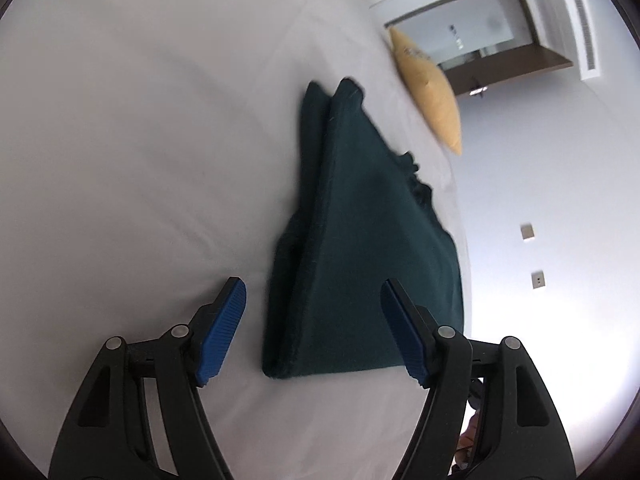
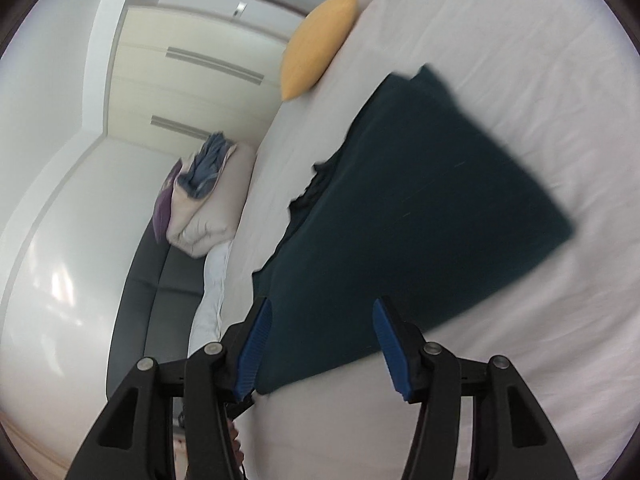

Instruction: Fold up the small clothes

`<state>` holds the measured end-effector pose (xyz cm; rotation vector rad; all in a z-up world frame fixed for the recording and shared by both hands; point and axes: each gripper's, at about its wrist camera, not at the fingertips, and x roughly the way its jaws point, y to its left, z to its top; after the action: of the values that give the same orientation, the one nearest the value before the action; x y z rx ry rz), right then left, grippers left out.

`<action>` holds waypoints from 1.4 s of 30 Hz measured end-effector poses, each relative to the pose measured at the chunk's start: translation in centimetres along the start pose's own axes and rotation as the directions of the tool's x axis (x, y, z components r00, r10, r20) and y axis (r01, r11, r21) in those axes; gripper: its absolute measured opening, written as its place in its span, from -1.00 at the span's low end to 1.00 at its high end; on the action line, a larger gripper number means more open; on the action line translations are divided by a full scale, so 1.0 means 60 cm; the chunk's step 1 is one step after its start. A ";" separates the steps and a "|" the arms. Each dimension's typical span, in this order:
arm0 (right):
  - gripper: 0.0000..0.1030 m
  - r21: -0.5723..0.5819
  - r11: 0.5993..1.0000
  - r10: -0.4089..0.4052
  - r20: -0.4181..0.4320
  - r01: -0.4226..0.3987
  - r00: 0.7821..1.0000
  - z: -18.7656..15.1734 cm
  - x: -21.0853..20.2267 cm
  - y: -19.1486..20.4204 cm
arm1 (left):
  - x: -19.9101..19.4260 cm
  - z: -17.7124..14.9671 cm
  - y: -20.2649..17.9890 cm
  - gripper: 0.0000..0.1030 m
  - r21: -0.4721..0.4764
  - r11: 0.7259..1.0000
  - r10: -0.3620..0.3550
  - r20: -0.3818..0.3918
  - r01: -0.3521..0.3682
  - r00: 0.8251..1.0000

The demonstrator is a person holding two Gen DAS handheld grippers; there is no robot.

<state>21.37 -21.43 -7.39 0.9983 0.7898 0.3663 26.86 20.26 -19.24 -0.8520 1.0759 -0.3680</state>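
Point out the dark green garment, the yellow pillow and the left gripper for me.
dark green garment [image 1: 360, 240]: left wrist view, middle of the folded top layer.
yellow pillow [image 2: 316, 46]: right wrist view, centre of its face.
left gripper [image 1: 314, 330]: left wrist view, midway between its open blue fingertips.

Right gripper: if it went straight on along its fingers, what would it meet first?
Most likely the dark green folded garment, whose near edge already lies between the open right gripper fingers. The white bed sheet lies under it. How high the gripper is above the cloth is unclear.
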 end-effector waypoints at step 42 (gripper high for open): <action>0.11 -0.146 0.988 0.012 -0.261 -0.052 0.965 0.032 0.258 0.116 | 0.077 0.045 -0.150 -0.80 0.078 0.988 -0.124 -0.151 0.137 0.981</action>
<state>33.69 -9.60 -7.35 0.8296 0.9679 0.5854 32.51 12.69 -14.73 -0.8284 1.1329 -0.5916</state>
